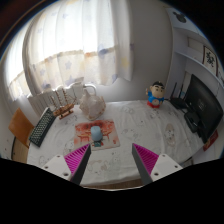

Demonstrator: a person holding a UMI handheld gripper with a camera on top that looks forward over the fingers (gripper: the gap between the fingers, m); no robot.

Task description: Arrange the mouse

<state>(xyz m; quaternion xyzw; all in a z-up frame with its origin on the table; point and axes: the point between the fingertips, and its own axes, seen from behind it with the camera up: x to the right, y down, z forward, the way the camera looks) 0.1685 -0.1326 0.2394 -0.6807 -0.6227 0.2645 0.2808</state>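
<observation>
A small light-blue mouse (96,132) lies on a pale mat with a reddish print (100,136), on a white patterned table (150,130). My gripper (113,160) is open and empty. Its two fingers with magenta pads (78,157) stand wide apart over the table's near edge. The mouse is ahead of the fingers, closer to the left one, with a clear gap to both.
A black keyboard (42,127) lies at the table's left. A pale basket-like object (92,103) and a rack (62,98) stand behind the mat. A blue figurine (156,96) stands at the far right. A dark monitor (200,105) is on the right. Curtains hang behind.
</observation>
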